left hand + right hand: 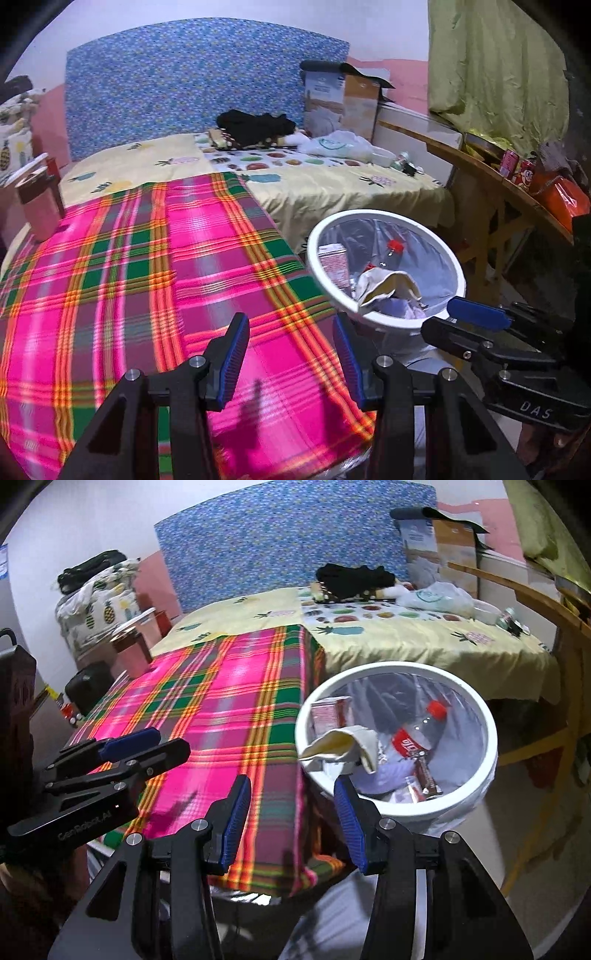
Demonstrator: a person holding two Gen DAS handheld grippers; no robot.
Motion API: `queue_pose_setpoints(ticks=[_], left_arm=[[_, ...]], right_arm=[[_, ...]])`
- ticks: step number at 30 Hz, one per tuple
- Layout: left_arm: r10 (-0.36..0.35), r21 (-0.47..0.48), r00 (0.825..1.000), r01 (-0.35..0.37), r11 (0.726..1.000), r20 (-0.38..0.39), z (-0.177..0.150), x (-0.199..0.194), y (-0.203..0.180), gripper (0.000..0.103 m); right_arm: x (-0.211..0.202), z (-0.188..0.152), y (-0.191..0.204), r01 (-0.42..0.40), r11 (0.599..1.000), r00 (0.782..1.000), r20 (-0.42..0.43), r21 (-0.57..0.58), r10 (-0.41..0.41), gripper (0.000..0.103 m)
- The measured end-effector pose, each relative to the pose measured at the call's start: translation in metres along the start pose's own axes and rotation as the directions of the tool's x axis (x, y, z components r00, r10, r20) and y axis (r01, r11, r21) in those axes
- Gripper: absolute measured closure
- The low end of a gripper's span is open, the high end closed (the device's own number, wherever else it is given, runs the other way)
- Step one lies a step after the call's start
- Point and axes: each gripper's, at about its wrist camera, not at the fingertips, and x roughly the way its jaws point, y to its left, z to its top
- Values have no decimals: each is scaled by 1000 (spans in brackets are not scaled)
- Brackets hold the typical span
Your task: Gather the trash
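Observation:
A white round trash bin [484,753] with a clear liner stands right of the plaid-covered table [221,709]. It holds a cola bottle [413,738], a small carton [328,712], a crumpled cream wrapper [343,744] draped over its rim, and other scraps. In the left wrist view the bin [458,273] shows the same wrapper [384,286]. My left gripper [290,354] is open and empty over the table. My right gripper [293,816] is open and empty by the bin's near rim. Each gripper shows in the other's view: the right [476,321], the left [144,744].
A bed with a yellow fruit-print sheet [325,181] lies behind the table, with black clothing [255,125], a plastic bag [340,146] and a cardboard box [343,103]. A wooden table at the right [517,192] carries cans and packets. A pink container [37,199] stands at the table's left.

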Motion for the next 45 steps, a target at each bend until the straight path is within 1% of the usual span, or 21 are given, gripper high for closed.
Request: queue_pose_setpoints(ticks=[5,15,26,45], left_arm=[[31,-33,1000,-30,999,2,-13,-15,10,56],[88,-75,996,-87,993,16,-30,-41,26,56],[101,-81,995,-99,992,15,-33,-44,28,56],[122,-78,992,-120,990,13,-34,-48,28,56]], right_arm=[[-6,-5,10,-20,1000,1000,10,-22,20,55],[-10,-13,25,-32,998,999,15,-55,33,55],[-10,-15,32,-34,997,999,17,-65,35,55],[-10,-15,32,-35,997,999,17,-66,36,55]])
